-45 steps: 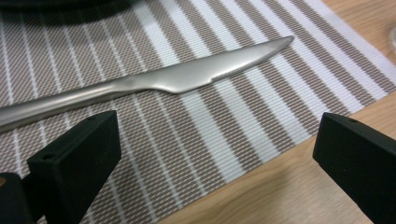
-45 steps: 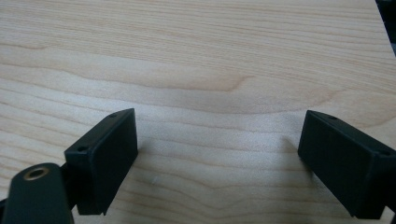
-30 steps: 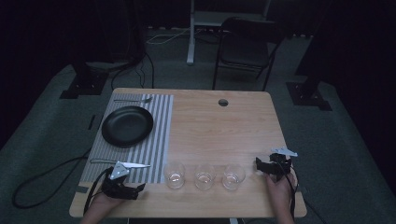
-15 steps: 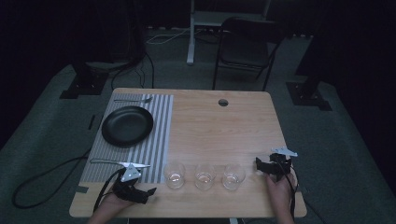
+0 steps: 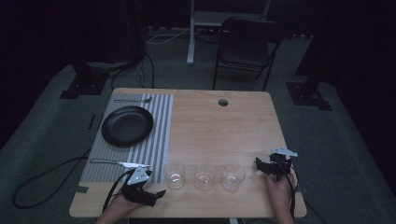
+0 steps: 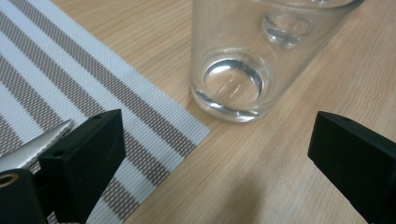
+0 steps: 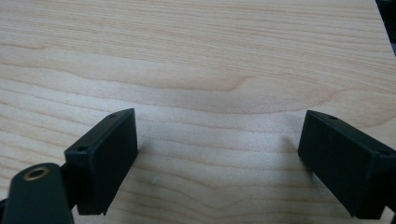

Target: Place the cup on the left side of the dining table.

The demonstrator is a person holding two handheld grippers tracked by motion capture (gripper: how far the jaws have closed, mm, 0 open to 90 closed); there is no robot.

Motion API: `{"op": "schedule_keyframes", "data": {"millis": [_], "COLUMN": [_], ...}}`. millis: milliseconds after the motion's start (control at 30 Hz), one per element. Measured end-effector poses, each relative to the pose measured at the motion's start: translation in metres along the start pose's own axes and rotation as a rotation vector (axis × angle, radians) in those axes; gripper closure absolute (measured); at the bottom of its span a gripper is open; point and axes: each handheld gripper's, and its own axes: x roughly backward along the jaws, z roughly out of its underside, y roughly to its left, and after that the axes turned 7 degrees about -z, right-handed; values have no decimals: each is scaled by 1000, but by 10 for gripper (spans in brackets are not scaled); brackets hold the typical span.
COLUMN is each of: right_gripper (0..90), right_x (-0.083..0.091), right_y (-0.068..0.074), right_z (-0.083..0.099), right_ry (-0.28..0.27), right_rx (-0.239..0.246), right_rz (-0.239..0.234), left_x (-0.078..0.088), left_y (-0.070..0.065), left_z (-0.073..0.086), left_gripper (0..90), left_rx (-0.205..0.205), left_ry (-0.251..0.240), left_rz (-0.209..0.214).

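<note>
Three empty clear glasses stand in a row near the table's front edge: the left glass point(image 5: 174, 174), the middle glass point(image 5: 204, 176) and the right glass point(image 5: 233, 176). My left gripper point(image 5: 158, 193) lies low at the front edge, just left of and nearer than the left glass. In the left gripper view point(image 6: 219, 163) its jaws are open and have just been closing a little, with bare wood between them and the left glass point(image 6: 233, 79) standing just ahead. My right gripper point(image 5: 259, 164) rests to the right of the row, open point(image 7: 217, 158) over bare wood.
A striped placemat point(image 5: 154, 144) covers the table's left part and carries a black plate point(image 5: 127, 126), a fork point(image 5: 133, 100) at the far side and a knife point(image 5: 119, 163) at the near side. The knife's tip point(image 6: 37, 144) lies by my left jaw. A cable hole point(image 5: 223, 102) sits at the back.
My left hand has slid right along the front edge, closer to the left glass. The right hand and the glasses have stayed put.
</note>
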Motion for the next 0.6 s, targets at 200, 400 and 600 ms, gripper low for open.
{"op": "schedule_keyframes", "data": {"millis": [200,400,600], "right_gripper": [115,115,115], "right_x": [0,0,0], "right_y": [0,0,0], "right_z": [0,0,0], "right_ry": [0,0,0], "right_rx": [0,0,0], "right_rz": [0,0,0], "left_x": [-8,-15,-21], "left_y": [-8,-15,-19], "left_z": [-5,-11,-17], "left_gripper": [46,46,46], "left_rx": [-4,-5,1], "left_ry": [-16,-51,-81], "left_rz": [22,11,7]}}
